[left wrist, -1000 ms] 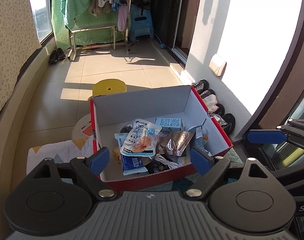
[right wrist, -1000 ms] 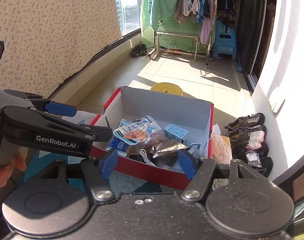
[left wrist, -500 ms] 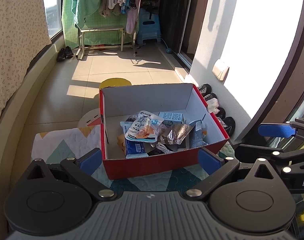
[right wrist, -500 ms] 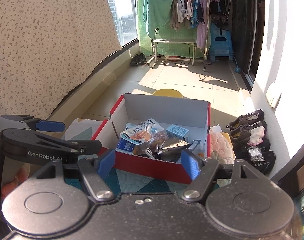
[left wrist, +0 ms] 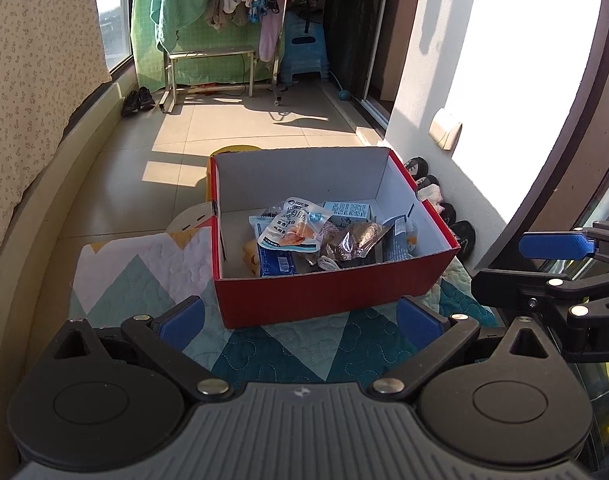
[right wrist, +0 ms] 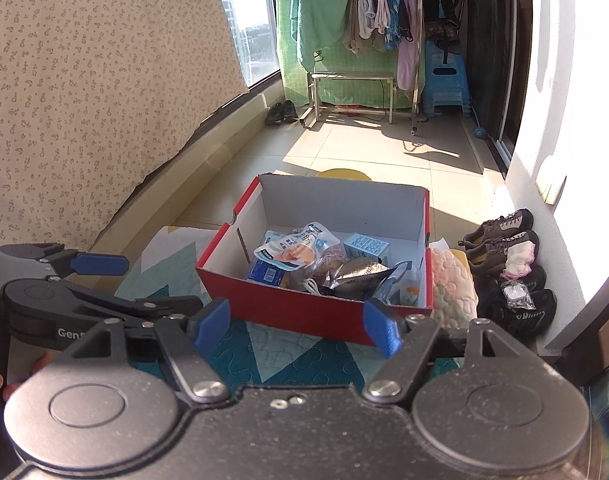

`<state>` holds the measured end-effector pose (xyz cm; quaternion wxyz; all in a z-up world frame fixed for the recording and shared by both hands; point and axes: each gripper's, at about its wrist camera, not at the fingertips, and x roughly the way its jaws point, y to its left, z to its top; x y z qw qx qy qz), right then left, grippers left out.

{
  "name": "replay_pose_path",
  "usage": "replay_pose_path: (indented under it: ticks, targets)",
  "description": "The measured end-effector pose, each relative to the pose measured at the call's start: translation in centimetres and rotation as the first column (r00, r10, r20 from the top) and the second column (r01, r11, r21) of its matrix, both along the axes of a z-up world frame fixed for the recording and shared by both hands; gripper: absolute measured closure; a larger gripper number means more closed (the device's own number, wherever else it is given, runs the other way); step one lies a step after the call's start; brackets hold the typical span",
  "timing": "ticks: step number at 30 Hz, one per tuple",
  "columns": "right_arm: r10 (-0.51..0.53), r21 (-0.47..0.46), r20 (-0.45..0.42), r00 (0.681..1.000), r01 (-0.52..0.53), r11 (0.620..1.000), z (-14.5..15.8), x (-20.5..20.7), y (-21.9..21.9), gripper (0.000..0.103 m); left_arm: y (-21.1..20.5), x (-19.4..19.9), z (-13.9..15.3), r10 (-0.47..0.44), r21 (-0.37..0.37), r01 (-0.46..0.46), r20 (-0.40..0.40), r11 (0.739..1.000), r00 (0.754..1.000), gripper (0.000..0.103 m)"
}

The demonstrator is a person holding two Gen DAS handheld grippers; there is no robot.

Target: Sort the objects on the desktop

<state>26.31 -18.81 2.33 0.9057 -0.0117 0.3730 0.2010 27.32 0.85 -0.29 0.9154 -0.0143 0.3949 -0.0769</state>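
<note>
1. Your left gripper [left wrist: 300,318] hangs empty, jaws spread wide.
2. The red box [left wrist: 336,292] of packets [left wrist: 290,230] sits ahead on the quilt [left wrist: 144,268]; approach squarely.
3. Your right gripper [right wrist: 296,326], likewise apart, holds nothing.

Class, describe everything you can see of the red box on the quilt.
The red box is open-topped cardboard, red outside and pale grey-white inside, with no lid in view. It sits flat on the patterned quilt, its far end by a yellow stool. Snack packets and small cartons are piled inside. Neither hand-held gripper touches it.
</note>
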Motion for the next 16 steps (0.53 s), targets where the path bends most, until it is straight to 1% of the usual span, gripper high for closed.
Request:
replay_pose_path:
  ticks: [9, 13, 16]
  targets:
    - [-0.017, 0.002, -0.028, 0.999, 0.017, 1.000, -1.0, -0.2, -0.2, 0.029, 0.0, -0.5, -0.9, -0.003, 0.018, 0.003, -0.013, 1.000, 1.000, 0.000]
    - [-0.025, 0.009, -0.037, 0.999, 0.025, 1.000, -1.3, -0.1, -0.4, 0.029, 0.0, -0.6, -0.9, -0.004, 0.004, 0.004, -0.007, 1.000, 1.000, 0.000]
    - [-0.033, 0.004, -0.042, 0.999, 0.034, 0.999, -1.7, -0.1, -0.5, 0.029, 0.2, -0.6, -1.0, -0.005, -0.025, 0.005, -0.006, 1.000, 1.000, 0.000]
